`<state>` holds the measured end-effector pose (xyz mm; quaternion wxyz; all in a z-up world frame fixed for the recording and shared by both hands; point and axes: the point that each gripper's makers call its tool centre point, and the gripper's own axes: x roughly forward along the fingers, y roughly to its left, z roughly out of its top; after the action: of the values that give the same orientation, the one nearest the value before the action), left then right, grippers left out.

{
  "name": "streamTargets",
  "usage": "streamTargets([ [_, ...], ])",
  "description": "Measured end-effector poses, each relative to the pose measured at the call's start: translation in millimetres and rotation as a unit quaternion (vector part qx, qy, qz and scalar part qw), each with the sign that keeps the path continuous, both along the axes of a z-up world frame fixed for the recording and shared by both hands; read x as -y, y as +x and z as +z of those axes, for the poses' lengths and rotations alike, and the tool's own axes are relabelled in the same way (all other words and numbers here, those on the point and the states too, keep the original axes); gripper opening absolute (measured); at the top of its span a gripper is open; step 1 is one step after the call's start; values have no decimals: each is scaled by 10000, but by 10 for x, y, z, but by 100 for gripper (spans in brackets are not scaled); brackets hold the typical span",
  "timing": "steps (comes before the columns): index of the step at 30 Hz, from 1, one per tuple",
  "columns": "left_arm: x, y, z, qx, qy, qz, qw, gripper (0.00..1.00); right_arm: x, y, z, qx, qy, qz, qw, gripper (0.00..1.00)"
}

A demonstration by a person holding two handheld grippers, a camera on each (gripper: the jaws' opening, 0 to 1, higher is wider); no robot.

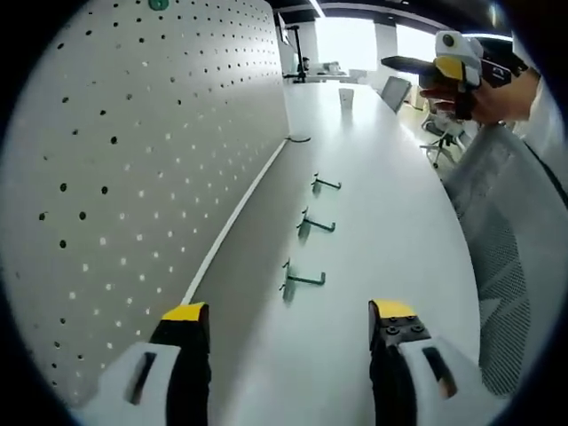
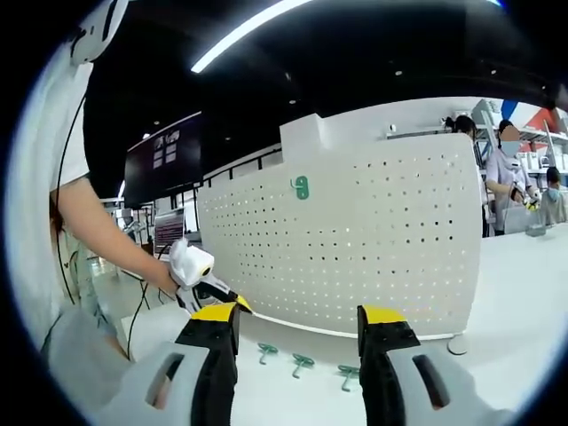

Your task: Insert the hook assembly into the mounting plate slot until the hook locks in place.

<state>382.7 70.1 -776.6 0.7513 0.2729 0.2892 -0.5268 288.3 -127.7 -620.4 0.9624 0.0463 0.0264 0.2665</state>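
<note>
White pegboard panel [image 1: 133,169], perforated, upright on white table [image 1: 390,204]; seen face-on in the right gripper view [image 2: 355,248]. Three green hooks [image 1: 306,278] in a row on the table just in front of the panel's base, untouched, ahead of the left gripper [image 1: 288,324], jaws spread, empty. Right gripper [image 2: 297,333], jaws spread, empty, held well above the table; hooks [image 2: 303,362] lie between and beyond its jaws

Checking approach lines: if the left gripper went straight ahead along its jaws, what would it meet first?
Probably the nearest green metal hook lying on the white table, beside the white pegboard; depth is unclear.
</note>
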Motion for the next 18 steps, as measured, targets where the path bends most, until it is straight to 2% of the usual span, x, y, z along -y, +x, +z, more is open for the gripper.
streamTargets([
  [18,93,46,-168,-244,353,-399,9983,73,49,10,-10,-43,57,-82,9999,51],
])
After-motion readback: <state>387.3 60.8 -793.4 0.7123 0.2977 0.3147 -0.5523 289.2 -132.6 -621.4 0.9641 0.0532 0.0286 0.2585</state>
